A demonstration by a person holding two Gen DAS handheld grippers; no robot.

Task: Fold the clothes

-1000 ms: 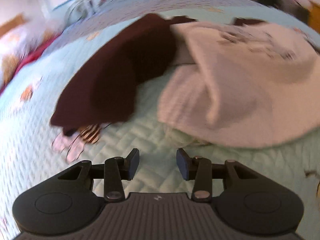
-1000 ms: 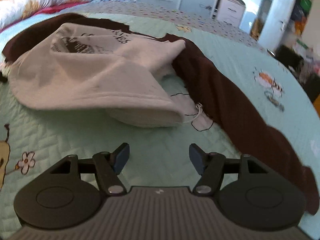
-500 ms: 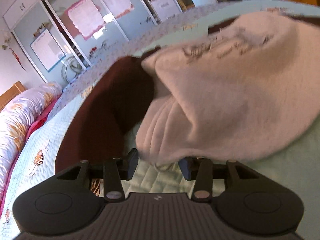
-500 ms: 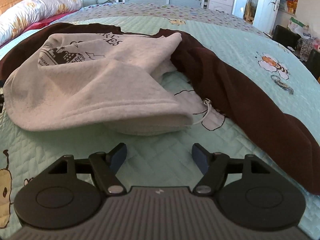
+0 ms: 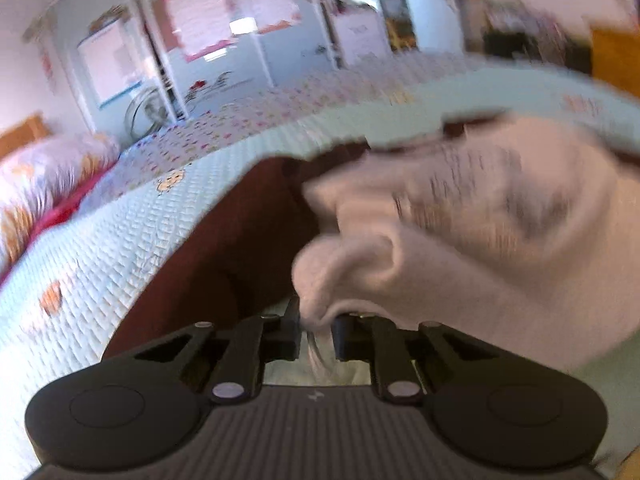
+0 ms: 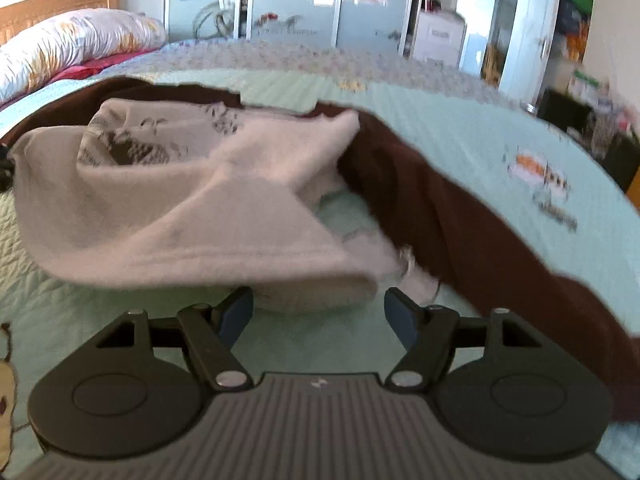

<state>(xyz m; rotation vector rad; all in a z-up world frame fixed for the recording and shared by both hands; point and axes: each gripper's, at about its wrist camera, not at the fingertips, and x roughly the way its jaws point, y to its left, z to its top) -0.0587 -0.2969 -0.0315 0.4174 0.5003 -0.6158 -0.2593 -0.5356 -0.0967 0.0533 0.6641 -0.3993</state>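
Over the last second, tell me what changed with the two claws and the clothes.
The left claw moved in on the pale sweatshirt, is closing on its hem and has lifted it off the quilt. The right claw crept nearer the sweatshirt's other edge, jaws open and empty as before. The brown garment lies where it was.

Left tongs (image 5: pixel 317 334), right tongs (image 6: pixel 319 314): black linkage arms, silver pivot screws, ribbed grey housing; right pads blue.

Both cams low over the bed (image 6: pixel 460 128), angled down along the fingers toward the wardrobe wall (image 6: pixel 296 12). Left one right up against the grey sweatshirt (image 5: pixel 460 240), right one slightly further back. Shared: sweatshirt (image 6: pixel 180 216), brown garment (image 5: pixel 224 256), headboard-end pillows (image 6: pixel 68 48).
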